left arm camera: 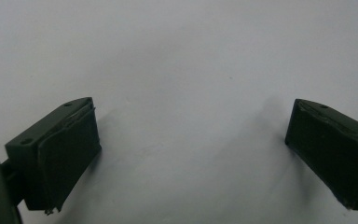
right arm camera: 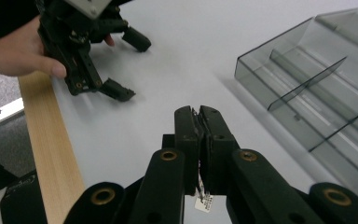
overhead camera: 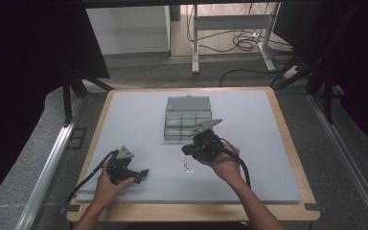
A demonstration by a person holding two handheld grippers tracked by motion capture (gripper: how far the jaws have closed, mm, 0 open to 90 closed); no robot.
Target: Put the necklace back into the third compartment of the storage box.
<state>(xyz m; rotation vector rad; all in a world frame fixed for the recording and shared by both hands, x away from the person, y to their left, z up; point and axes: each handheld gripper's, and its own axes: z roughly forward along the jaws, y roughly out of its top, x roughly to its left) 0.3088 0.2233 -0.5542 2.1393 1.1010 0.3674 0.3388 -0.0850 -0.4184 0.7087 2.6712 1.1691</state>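
High view overhead facing forward-down on table (overhead camera: 124, 120), gripper views close along jaws, sharing tabletop

Your left gripper (overhead camera: 143, 173) rests low on the grey mat (overhead camera: 134, 124); your right gripper (overhead camera: 187, 149) hangs just before the clear divided box (overhead camera: 188, 115).

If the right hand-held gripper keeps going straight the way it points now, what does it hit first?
Probably bare table. In its own view the shut right hand-held gripper aims between the left hand-held gripper and the clear divided box, and both sit off its line. Depth is hard to judge.
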